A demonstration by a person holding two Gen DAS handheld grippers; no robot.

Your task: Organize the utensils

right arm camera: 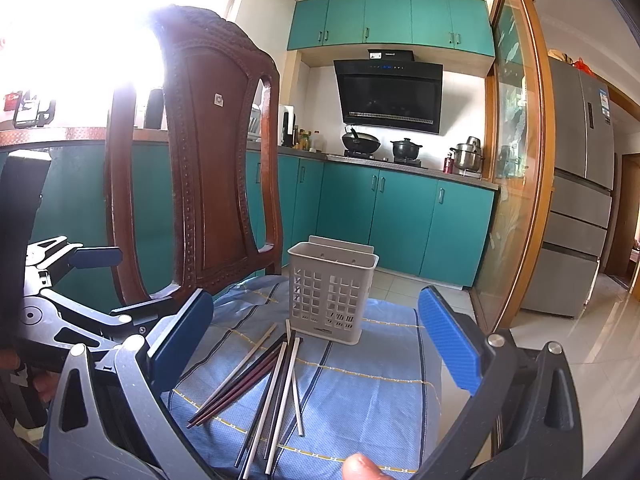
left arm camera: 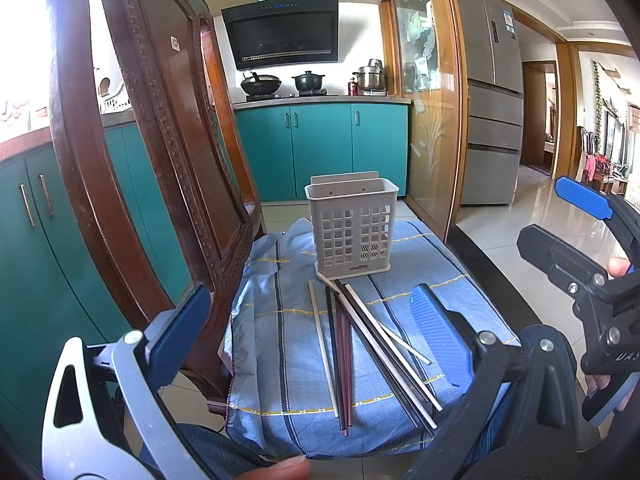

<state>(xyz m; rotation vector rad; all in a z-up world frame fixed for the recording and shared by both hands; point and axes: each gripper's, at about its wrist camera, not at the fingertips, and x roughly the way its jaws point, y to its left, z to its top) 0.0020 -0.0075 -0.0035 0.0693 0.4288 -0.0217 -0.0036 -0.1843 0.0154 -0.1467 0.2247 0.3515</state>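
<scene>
Both grippers, left gripper (left arm camera: 312, 340) and right gripper (right arm camera: 316, 344), gape wide, empty; the operator should pinch one of the chopsticks (left arm camera: 352, 352) at frame centre, mid-shaft, for the holder (left arm camera: 352, 224).

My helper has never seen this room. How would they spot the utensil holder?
Find the wooden chair with a blue cloth beside it. The utensil holder stands on it: a pale grid-sided basket, upright behind the loose chopsticks.

chopsticks (left arm camera: 352, 356) before basket (left arm camera: 352, 228), on cloth (left arm camera: 272, 344)
</scene>
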